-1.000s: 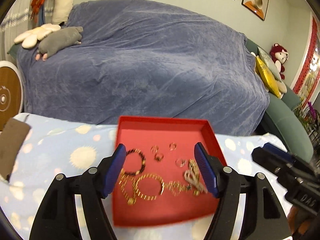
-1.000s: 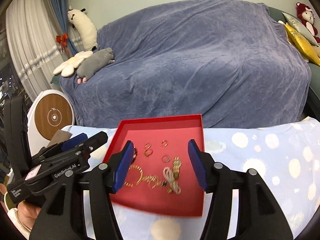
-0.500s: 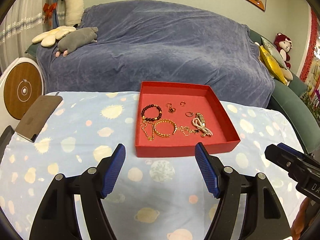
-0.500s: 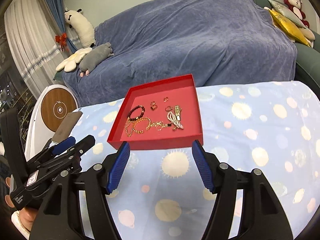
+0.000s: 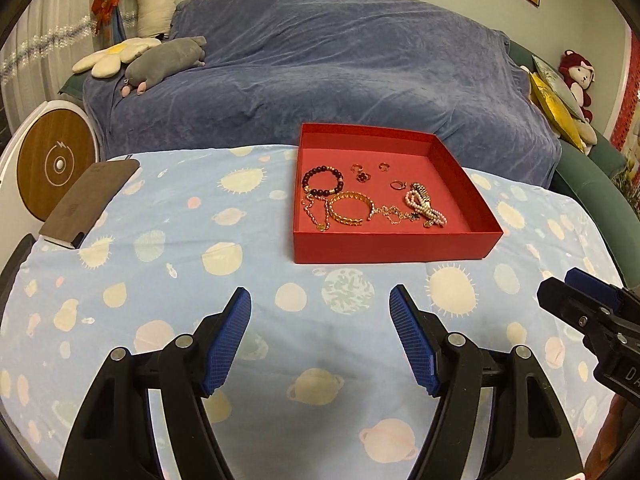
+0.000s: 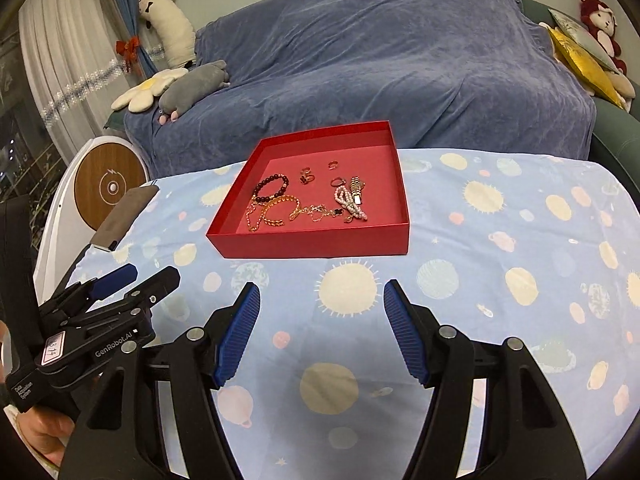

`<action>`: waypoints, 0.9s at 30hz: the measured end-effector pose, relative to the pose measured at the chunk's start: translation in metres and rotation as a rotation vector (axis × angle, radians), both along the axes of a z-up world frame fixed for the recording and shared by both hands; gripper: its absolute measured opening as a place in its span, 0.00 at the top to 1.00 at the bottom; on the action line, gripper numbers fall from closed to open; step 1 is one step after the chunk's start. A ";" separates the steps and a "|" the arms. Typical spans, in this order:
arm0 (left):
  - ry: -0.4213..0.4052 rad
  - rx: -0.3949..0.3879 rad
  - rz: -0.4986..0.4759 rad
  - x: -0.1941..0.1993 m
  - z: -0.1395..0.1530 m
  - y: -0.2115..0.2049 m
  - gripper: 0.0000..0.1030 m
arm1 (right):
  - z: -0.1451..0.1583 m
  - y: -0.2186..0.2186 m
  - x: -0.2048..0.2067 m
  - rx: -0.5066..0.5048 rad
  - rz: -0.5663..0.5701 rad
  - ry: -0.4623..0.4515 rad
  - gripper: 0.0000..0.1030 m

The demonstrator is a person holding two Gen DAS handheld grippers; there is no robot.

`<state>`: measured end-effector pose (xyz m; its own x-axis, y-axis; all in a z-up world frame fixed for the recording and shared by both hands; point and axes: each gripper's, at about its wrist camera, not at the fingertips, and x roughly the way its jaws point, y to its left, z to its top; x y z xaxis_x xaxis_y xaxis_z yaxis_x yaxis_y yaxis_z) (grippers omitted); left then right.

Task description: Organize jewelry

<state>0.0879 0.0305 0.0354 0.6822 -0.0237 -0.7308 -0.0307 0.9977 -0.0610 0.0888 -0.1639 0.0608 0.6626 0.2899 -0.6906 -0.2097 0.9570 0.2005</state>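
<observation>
A red tray (image 5: 394, 246) (image 6: 316, 247) stands on the planet-print tablecloth. In it lie a dark bead bracelet (image 5: 322, 180) (image 6: 271, 187), a gold bangle (image 5: 351, 208) (image 6: 276, 211), a gold chain (image 5: 316, 212), a pearl strand (image 5: 425, 209) (image 6: 350, 202), a small watch (image 6: 355, 188) and several rings (image 5: 362, 173) (image 6: 307, 174). My left gripper (image 5: 320, 320) is open and empty, well short of the tray's front. My right gripper (image 6: 321, 312) is open and empty, also short of the tray; it shows at the right edge of the left wrist view (image 5: 580, 304).
A brown flat case (image 5: 90, 200) (image 6: 124, 216) lies at the table's left edge. A round wooden-faced device (image 5: 56, 164) stands beyond it. A sofa under a blue throw (image 5: 320, 72) with plush toys (image 5: 164, 60) is behind the table.
Both grippers have pulled back from over the tray toward me and risen; the tray now lies well ahead of the open fingers. The jewelry has stayed in the tray.
</observation>
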 end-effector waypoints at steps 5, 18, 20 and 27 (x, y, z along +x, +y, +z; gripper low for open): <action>0.032 0.019 -0.010 0.001 -0.011 -0.006 0.32 | -0.012 0.010 0.000 -0.048 0.015 0.005 0.37; 0.046 0.020 -0.009 -0.002 -0.013 -0.014 0.24 | -0.020 0.015 -0.004 -0.127 -0.021 -0.033 0.23; 0.057 0.015 -0.004 -0.001 -0.015 -0.015 0.24 | -0.021 0.014 -0.005 -0.130 -0.037 -0.037 0.21; 0.087 0.002 0.025 -0.001 -0.022 -0.014 0.24 | -0.025 0.010 -0.005 -0.132 -0.073 -0.045 0.11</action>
<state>0.0870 0.0169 0.0135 0.6164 -0.0064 -0.7874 -0.0602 0.9967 -0.0552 0.0834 -0.1543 0.0358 0.7099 0.1484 -0.6885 -0.1449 0.9874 0.0634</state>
